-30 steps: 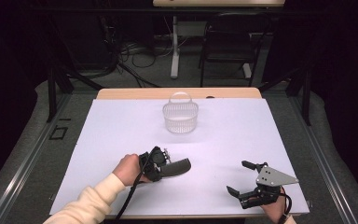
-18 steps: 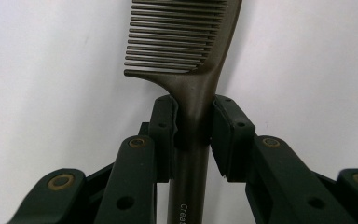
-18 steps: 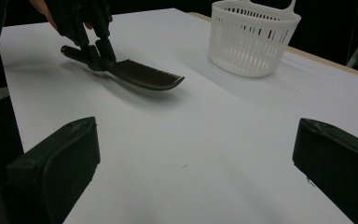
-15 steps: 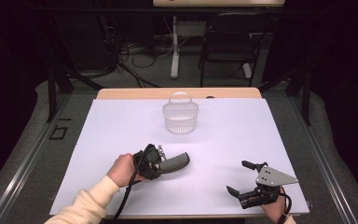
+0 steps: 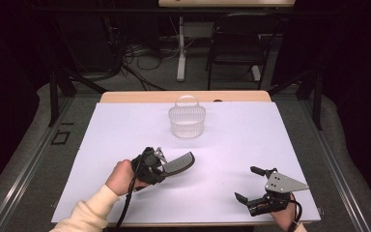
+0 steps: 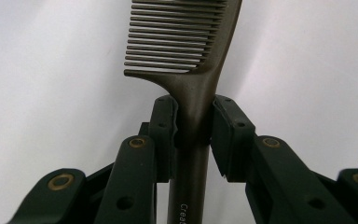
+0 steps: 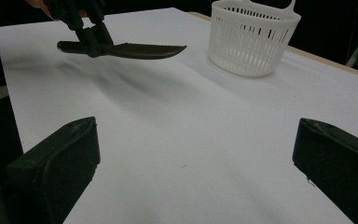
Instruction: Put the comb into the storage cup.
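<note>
A dark comb [image 5: 179, 163] hangs a little above the white table [image 5: 280, 140], its teeth end pointing toward the middle. My left gripper [image 5: 160, 167] is shut on its handle. In the left gripper view both pads [image 6: 226, 135] press the handle just below the teeth of the comb [image 6: 186, 42]. From the right gripper view the comb [image 7: 142, 50] hovers level over its shadow, with the left gripper [image 7: 91, 35] clamped on it. My right gripper [image 5: 245, 183] rests near the front right edge, jaws wide open with nothing between them.
A white slotted plastic basket [image 5: 187, 121] with a loop handle stands upright at the back centre; it also appears as the basket [image 7: 254, 37] at the upper right of the right gripper view. A wooden strip [image 5: 183, 96] borders the far edge. Chairs and cables lie beyond.
My left gripper has drawn the comb slightly to the left and lifted it off the table. The right gripper has not moved.
</note>
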Available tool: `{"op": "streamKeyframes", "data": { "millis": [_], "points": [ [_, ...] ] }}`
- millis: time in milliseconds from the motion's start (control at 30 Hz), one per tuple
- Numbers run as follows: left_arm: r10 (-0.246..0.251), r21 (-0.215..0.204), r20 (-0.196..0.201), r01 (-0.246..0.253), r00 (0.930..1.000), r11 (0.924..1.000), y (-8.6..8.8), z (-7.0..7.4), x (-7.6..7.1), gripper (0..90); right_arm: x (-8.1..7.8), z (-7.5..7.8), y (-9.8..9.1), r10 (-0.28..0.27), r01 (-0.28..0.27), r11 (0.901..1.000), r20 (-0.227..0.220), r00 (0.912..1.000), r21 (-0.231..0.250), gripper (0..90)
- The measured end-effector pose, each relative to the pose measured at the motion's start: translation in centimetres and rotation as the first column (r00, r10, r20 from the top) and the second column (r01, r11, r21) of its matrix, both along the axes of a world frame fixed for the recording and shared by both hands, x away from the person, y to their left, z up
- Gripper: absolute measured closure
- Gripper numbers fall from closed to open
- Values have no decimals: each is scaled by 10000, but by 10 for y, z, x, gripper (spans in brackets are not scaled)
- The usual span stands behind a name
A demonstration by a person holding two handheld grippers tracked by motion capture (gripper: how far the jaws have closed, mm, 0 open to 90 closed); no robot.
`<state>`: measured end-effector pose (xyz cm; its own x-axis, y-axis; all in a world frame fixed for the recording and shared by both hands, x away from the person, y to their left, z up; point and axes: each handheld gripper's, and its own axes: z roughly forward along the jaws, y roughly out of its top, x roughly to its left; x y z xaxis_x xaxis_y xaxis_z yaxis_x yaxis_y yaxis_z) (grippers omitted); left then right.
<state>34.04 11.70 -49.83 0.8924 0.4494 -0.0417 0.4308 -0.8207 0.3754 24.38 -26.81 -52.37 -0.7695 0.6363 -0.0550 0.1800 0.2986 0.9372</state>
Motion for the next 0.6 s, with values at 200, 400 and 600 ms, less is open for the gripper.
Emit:
{"op": "streamKeyframes", "data": {
  "millis": [200,400,600],
  "points": [
    [246,-381,218,-237,9995,9990,6,2,-1,716,0,0,0,-16,16,10000,0,10000,-1,3],
    [516,-786,447,-480,9977,9957,11,2,-2,715,0,0,0,-20,20,10000,-4,10000,21,3],
    [893,-1291,669,-801,9938,9884,17,3,-3,716,0,0,0,-20,20,10000,-2,10000,23,3]
  ]
}}
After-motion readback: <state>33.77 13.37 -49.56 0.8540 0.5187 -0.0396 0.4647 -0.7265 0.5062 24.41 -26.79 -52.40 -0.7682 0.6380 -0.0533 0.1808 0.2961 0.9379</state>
